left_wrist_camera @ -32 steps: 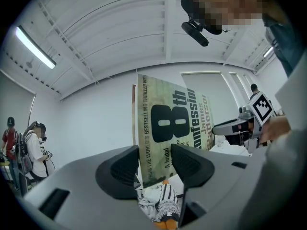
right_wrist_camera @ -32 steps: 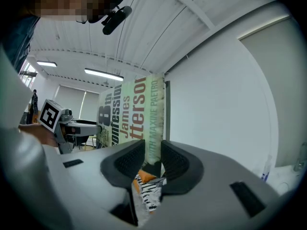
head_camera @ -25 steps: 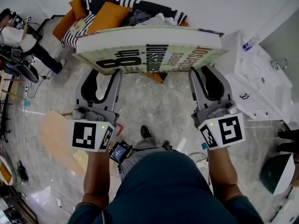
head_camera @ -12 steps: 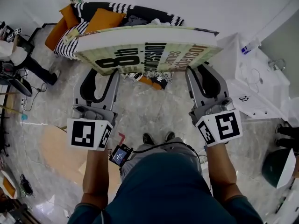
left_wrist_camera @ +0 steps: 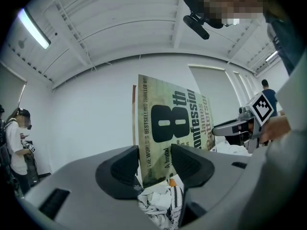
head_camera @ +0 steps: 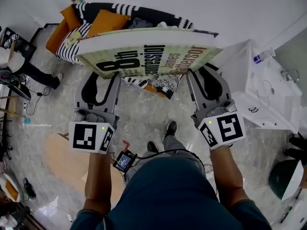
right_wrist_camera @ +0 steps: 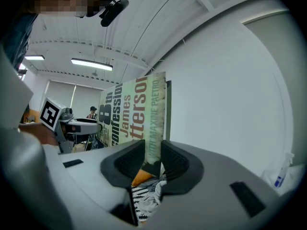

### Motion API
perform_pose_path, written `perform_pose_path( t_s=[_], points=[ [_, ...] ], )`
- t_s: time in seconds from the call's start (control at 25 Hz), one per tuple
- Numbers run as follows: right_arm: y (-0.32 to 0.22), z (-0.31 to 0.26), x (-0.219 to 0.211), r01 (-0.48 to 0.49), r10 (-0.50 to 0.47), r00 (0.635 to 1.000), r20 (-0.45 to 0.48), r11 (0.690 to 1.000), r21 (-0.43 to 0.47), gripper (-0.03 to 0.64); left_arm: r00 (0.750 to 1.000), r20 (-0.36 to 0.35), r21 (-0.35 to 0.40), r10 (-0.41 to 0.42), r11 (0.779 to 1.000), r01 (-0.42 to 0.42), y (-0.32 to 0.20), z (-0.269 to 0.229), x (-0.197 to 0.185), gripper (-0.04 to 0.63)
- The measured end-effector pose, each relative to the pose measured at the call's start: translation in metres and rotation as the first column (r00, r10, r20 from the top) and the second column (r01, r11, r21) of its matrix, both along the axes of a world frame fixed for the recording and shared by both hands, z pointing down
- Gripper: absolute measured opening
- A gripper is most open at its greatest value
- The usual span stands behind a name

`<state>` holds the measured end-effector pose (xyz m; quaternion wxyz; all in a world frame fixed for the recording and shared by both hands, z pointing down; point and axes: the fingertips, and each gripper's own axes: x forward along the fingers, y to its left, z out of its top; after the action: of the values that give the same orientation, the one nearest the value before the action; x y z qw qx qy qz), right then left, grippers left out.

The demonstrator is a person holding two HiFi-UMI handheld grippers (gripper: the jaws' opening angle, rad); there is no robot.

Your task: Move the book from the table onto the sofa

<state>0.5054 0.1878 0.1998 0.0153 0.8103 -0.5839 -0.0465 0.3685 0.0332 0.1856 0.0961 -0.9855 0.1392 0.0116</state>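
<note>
Sofa [head_camera: 122, 11], upper left of the head view, is piled with orange cushions [head_camera: 108, 18] and striped throws. The book [head_camera: 148, 56] sits at upper centre, in the air short of the sofa, on no bench, printed cover towards me. My left claw [head_camera: 104, 78] pinches its left end and my right claw [head_camera: 204, 75] its right end. Each has one pad on the cover and one behind, which I judge keeps so wide a volume steady.
</note>
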Motion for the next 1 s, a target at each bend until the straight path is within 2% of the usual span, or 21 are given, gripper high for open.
perform_pose_path(
  t_s=[0.12, 0.2, 0.32, 0.4, 1.0],
  points=[
    [0.014, -0.007, -0.036, -0.019, 0.019, 1.000, -0.005, 1.000, 0.005, 0.114, 1.000, -0.003, -0.004, 0.020, 1.000, -0.021, 0.011, -0.005, -0.033, 0.198],
    [0.008, -0.006, -0.017, -0.012, 0.012, 1.000, 0.002, 1.000, 0.001, 0.114, 1.000, 0.006, -0.013, 0.015, 1.000, -0.014, 0.006, -0.003, -0.014, 0.198],
    [-0.009, 0.002, 0.038, 0.006, -0.005, 1.000, 0.027, 1.000, -0.012, 0.114, 0.999, 0.032, -0.032, -0.004, 0.999, 0.005, -0.009, 0.004, 0.038, 0.198],
    [-0.017, 0.006, 0.060, 0.012, -0.012, 0.999, 0.031, 1.000, -0.014, 0.114, 0.999, 0.035, -0.036, -0.013, 0.999, 0.014, -0.017, 0.009, 0.059, 0.198],
    [-0.031, 0.016, 0.079, 0.004, -0.004, 1.000, 0.021, 0.999, -0.034, 0.115, 0.999, 0.012, -0.044, -0.031, 0.999, 0.031, -0.029, 0.020, 0.073, 0.198]
  ],
)
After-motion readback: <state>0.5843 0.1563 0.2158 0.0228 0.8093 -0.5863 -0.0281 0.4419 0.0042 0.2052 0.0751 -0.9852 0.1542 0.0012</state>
